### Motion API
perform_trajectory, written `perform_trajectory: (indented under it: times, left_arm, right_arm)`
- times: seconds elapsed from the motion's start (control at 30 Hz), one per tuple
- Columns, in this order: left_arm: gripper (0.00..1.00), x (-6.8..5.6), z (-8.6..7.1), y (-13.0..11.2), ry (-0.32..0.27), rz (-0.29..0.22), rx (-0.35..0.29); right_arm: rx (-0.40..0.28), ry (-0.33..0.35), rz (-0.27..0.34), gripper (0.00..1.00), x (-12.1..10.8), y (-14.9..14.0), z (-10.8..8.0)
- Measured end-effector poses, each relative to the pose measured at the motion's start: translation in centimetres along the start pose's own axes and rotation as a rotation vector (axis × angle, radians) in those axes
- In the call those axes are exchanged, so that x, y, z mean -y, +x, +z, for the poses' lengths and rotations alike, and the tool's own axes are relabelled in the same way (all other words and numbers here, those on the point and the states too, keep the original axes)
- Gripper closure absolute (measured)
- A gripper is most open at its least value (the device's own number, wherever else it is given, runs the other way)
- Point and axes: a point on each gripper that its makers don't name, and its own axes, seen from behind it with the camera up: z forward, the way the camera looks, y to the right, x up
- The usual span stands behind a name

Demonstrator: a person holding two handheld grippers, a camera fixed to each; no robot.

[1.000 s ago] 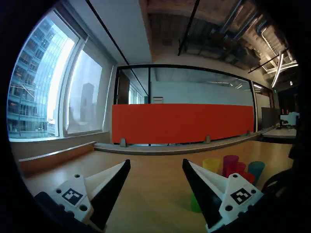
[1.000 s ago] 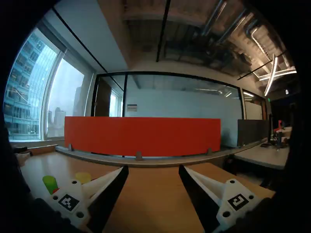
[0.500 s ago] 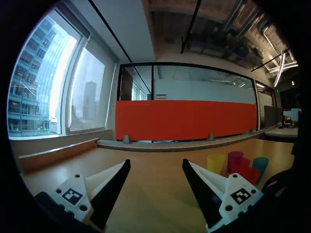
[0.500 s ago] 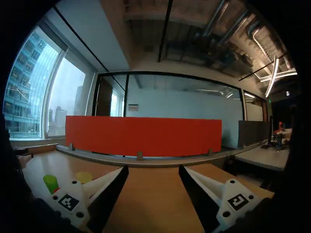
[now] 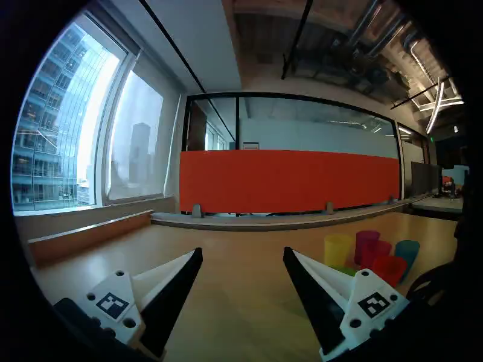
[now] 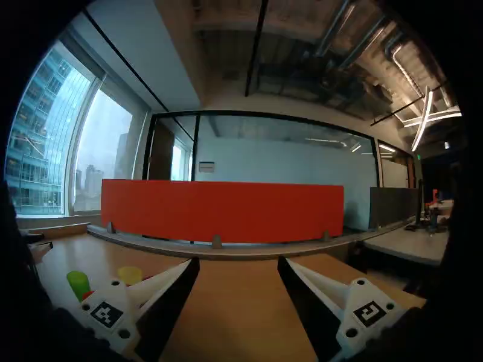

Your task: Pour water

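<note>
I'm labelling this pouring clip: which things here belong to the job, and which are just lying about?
Job: yellow plastic cup, magenta plastic cup, red plastic cup, teal plastic cup, small green plastic cup.
Lying about: orange partition panel, tall glass windows, grey desk.

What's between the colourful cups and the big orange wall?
Left gripper view: bare wooden tabletop, then a grey rail, between the colourful plastic cups and orange panel.

A green cup (image 5: pixel 345 271) lies mostly hidden behind the left hand-held gripper (image 5: pixel 242 250)
</note>
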Motion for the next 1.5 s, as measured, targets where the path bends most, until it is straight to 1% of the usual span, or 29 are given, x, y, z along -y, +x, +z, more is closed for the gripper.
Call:
perform_trajectory:
  times: [0.47, 0.9, 1.27, 1.5]
  left_arm:
    - [0.00, -0.1, 0.5, -1.0, -0.002, 0.007, 0.040]
    - [0.00, -0.1, 0.6, -1.1, -0.002, 0.009, 0.043]
    - [0.00, -0.1, 0.6, -1.1, -0.002, 0.010, 0.044]
    - [0.00, -0.1, 0.5, -1.1, -0.002, 0.009, 0.044]
  right_arm:
    - [0.002, 0.000, 0.000, 0.00, -0.1, -0.2, 0.1]
    - [-0.005, 0.007, -0.005, 0.00, 0.2, 0.1, -0.1]
    - [-0.001, 0.004, -0.002, 0.00, -0.5, -0.7, -0.1]
    - [0.015, 0.006, -0.004, 0.00, -1.0, -2.0, 0.4]
